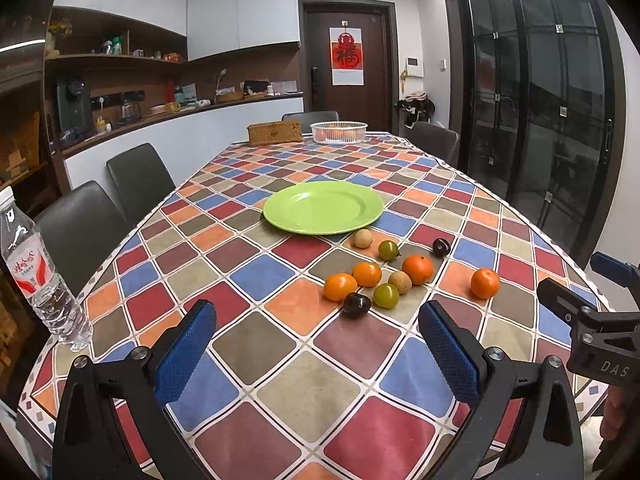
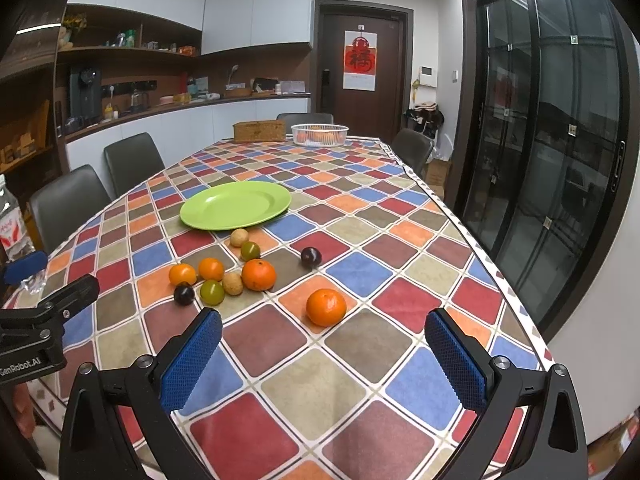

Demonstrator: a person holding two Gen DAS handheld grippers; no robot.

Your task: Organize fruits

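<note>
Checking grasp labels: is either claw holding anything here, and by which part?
Nothing is held. The left claw and the right claw are both open above the table, and the fruit lies loose beyond them, such as the nearest orange.

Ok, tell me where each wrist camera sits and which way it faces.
Left wrist: rides the open left hand-held gripper, looking down the checked tablecloth at the round green plate; the right hand-held gripper shows at right.
Right wrist: rides the open right hand-held gripper, same heading, the lone orange mandarin nearest.
Both share plate, fruit cluster, white mesh basket.
</note>
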